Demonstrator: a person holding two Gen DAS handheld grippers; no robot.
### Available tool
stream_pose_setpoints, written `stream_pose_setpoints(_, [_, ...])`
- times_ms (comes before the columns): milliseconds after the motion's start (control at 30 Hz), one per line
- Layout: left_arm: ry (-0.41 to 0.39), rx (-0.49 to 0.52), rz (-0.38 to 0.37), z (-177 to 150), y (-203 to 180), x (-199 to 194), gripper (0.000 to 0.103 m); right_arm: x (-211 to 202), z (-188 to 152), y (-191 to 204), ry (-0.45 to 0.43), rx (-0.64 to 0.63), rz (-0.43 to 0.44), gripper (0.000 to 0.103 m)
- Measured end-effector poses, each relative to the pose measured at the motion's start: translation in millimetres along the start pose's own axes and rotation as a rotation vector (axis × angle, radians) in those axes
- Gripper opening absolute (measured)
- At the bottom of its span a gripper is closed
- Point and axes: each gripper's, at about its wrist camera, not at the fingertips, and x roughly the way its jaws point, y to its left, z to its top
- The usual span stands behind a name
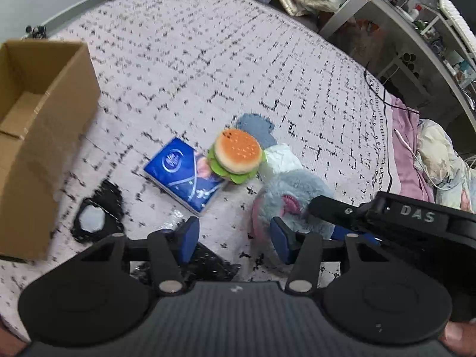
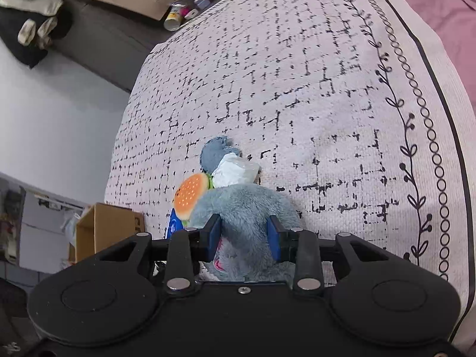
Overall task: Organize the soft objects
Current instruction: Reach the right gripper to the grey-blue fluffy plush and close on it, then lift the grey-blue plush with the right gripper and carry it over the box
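Left gripper of mine hangs with jaws apart over the patterned blanket, nothing between its pads, though one pad sits close against the grey plush toy. Far left stands the cardboard box. Moving right I see the blue tissue pack, then the burger plush touching it. My right gripper is clenched on the grey plush's fur.

Patterned rug; cardboard box, blue packet, plush toy, perhaps burger plush
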Motion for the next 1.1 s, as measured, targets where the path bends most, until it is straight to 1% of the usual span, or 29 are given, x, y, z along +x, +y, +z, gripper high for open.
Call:
stream_pose_setpoints(100, [0.007, -0.042, -0.019, 0, -1, 9, 0.047, 1, 2, -5, 0.005, 0.037, 0.003, 0.033])
stream_pose_setpoints(233, [0.005, -0.083, -0.016, 3, -3, 15, 0.046, 3, 2, -9, 0.019, 0.061, 0.003, 0.033])
stream_pose_setpoints(333, [-0.008, -0.105, -0.03, 5, -5, 14, 0.046, 6, 3, -12, 0.037, 0.08, -0.006, 0.036])
stream_pose_setpoints(400, [-0.007, -0.12, -0.027, 6, -6, 16, 0.046, 7, 2, -16, 0.051, 0.098, -0.002, 0.036])
stream_pose_setpoints(467, [-0.01, -0.138, -0.041, 6, -6, 15, 0.046, 7, 2, -18, 0.046, 0.106, -0.004, 0.035])
stream_pose_setpoints(567, [-0.014, -0.15, -0.041, 7, -7, 13, 0.046, 7, 2, -20, 0.041, 0.125, 0.004, 0.029])
stream_pose_setpoints(667, [-0.018, -0.163, -0.068, 7, -8, 10, 0.046, 6, 2, -21, 0.038, 0.127, 0.011, 0.026])
stream_pose_setpoints(800, [-0.015, -0.157, -0.051, 7, -13, 8, 0.05, 5, 2, -21, 0.041, 0.133, 0.017, 0.026])
stream_pose_setpoints(900, [-0.002, -0.132, -0.036, 5, -19, 12, 0.05, 4, 2, -22, 0.046, 0.149, 0.025, 0.026])
stream_pose_setpoints(967, [-0.006, -0.136, -0.027, 3, -19, 15, 0.05, 4, 2, -24, 0.052, 0.16, 0.032, 0.026])
stream_pose_setpoints(1100, [-0.004, -0.175, -0.042, 2, -16, 21, 0.045, 5, 3, -28, 0.062, 0.183, 0.048, 0.027])
